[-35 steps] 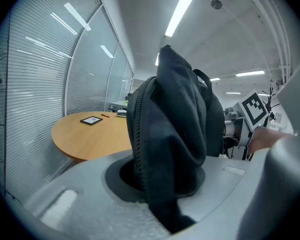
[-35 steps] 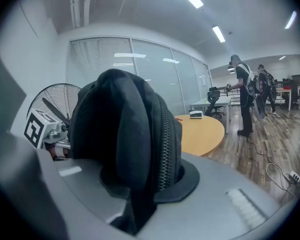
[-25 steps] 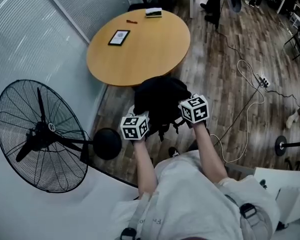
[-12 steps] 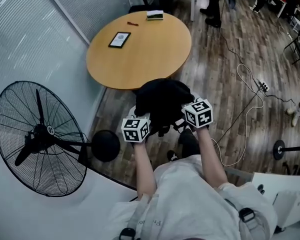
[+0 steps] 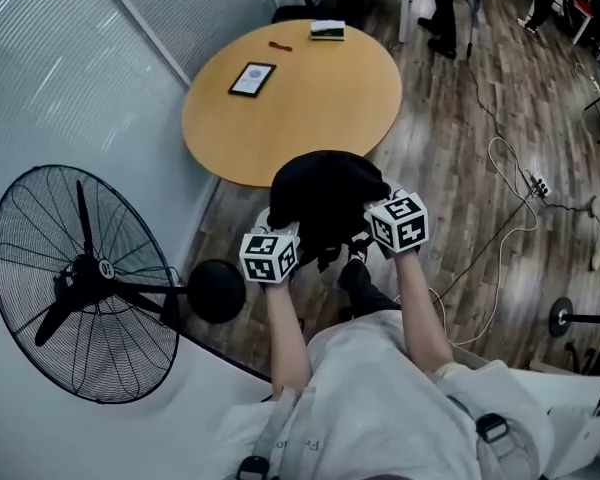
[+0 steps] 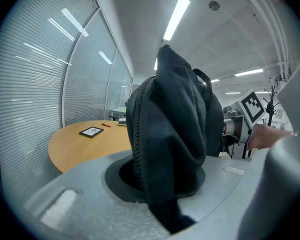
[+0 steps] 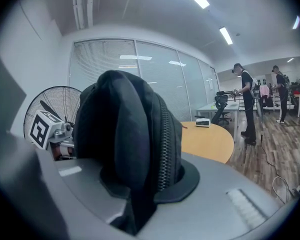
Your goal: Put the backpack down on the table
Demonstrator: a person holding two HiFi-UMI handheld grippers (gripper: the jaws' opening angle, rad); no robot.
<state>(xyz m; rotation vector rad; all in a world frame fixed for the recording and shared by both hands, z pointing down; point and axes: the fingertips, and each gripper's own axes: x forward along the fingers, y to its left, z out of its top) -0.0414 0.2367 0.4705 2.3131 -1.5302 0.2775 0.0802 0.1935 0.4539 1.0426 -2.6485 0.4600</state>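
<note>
Carried forward, the backpack point(image 5: 325, 193) now hangs at the bench's point(image 5: 300, 108) near rim at 12 o'clock, so the set-down looks close. The left tongs point(image 5: 278, 236) and right tongs point(image 5: 383, 218) stay clenched on it. A fan point(image 5: 80, 278) stands at 9 o'clock and a tablet point(image 5: 251, 78) lies at 11, while the near bench looks unobstructed.

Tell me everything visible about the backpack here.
The backpack is black soft fabric, slumped into a rounded bundle, with a zipper down its side and a strap loop on top. The left hand-held gripper and right hand-held gripper each pinch its fabric, holding it up by the round wooden table's near edge, not yet on it.
</note>
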